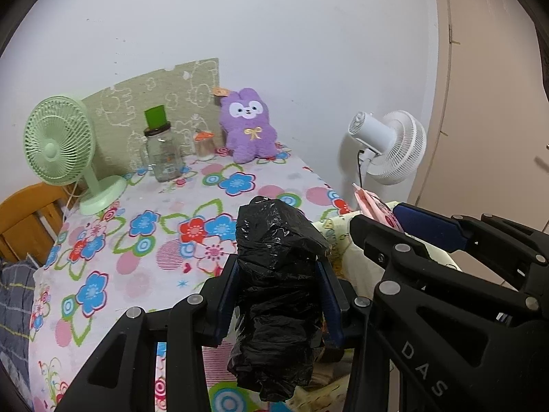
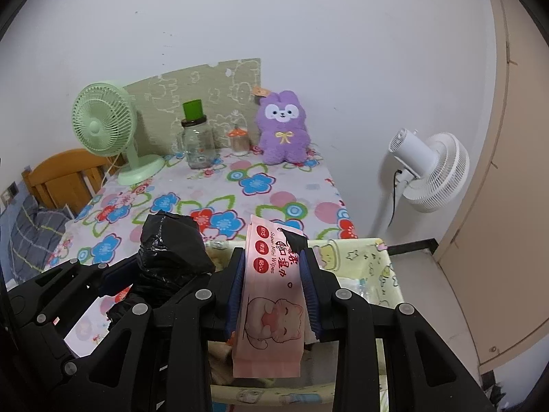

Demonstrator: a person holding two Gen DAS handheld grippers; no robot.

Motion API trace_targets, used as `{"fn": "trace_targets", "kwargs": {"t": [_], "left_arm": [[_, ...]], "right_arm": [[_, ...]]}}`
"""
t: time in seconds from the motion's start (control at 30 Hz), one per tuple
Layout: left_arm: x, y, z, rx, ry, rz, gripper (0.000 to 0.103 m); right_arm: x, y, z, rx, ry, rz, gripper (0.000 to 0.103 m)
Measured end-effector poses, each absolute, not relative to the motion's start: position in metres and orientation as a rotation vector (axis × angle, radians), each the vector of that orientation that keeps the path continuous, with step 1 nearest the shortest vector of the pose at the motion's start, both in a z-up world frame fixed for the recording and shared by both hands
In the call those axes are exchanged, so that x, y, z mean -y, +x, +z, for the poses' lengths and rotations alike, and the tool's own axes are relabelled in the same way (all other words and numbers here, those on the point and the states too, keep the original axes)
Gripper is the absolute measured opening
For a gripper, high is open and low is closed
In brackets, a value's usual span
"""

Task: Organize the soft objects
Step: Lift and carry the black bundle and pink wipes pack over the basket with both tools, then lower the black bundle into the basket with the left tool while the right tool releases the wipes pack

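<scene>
- Left gripper [image 1: 279,295]: blue-padded fingers [image 1: 228,298] pressed on both sides of a crumpled black plastic bag [image 1: 278,274]; bag stands lengthwise between the pads, its top poking beyond the tips toward 12 o'clock, its tail hanging below them.
- Right gripper [image 2: 274,285]: pads clamped on a pink pack of wet wipes [image 2: 271,295], cartoon cat printed on the lower half; pack sticks out past the tips and droops under the jaws at 6 o'clock.
- The two grippers sit side by side; in the right wrist view the bag lies at 9 o'clock of the wipes.
- Pale yellow fabric bin [image 2: 360,250] with cartoon print: directly beneath and beyond the right gripper, at the near edge of the table.
- Table with floral cloth [image 1: 154,213]: spreads out past both grippers toward 12 o'clock.
- Purple plush bunny [image 1: 248,127]: upright at the far edge against the wall, 12 o'clock.
- Clear jar with green cap [image 1: 163,151] and small mushroom-topped container [image 1: 205,144]: just left of the bunny.
- Green desk fan [image 1: 65,147]: far left corner, 10 o'clock.
- White standing fan [image 1: 387,144]: on the floor beyond the table, 2 o'clock.
- Wooden chair [image 1: 31,219]: at 9 o'clock.
</scene>
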State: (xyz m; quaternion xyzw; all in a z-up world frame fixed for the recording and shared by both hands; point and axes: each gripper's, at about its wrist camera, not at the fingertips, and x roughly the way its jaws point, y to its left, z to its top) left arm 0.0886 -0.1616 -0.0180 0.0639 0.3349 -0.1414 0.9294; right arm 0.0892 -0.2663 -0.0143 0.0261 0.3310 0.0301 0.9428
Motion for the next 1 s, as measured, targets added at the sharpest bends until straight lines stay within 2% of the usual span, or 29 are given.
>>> {"fn": "trace_targets", "kwargs": {"t": [0.53,0.57,0.67,0.7,1.0], "left_arm": [[0.2,0.107,-0.044,-0.769,0.142,-0.361,0.046],[0.202,0.108,-0.046,-0.777,0.142,-0.366,0.048],[0.205,0.111,-0.05,-0.792,0.146,-0.369,0.065],[0.205,0.112,-0.05,-0.789,0.149,-0.368,0.068],[0.203,0.117,-0.05,-0.79,0.175,-0.33,0.077]], "right_arm": [[0.304,0.104,-0.044,-0.738,0.094,0.012,0.035],[0.306,0.104,-0.045,-0.742,0.098,0.01,0.035],[0.31,0.107,-0.051,-0.757,0.11,0.006,0.035],[0.311,0.107,-0.053,-0.76,0.115,0.007,0.035],[0.311,0.117,-0.059,-0.77,0.145,0.039,0.035]]}}
